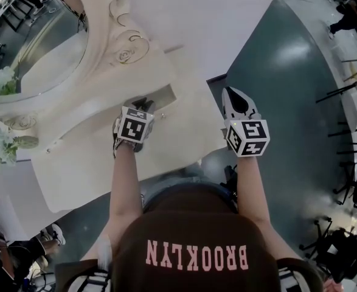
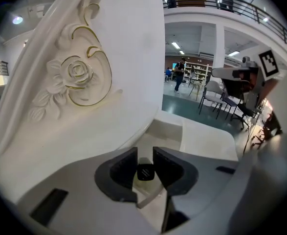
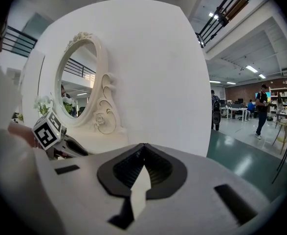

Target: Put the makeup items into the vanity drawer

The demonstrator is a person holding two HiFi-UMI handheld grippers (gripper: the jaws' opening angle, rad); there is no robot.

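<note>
Head view: left gripper [image 1: 140, 109] is over the vanity top [image 1: 93, 163], at what looks like the open drawer [image 1: 165, 95]. Right gripper [image 1: 232, 100] hangs past the table edge.

Left gripper view: jaws are narrow, clamped on a small black makeup item [image 2: 145, 172] just short of the drawer. The item is probably light, stiff and smooth and could slip, so pinch it mid-body.

Right gripper view: jaws are closed together, with nothing between them.
</note>
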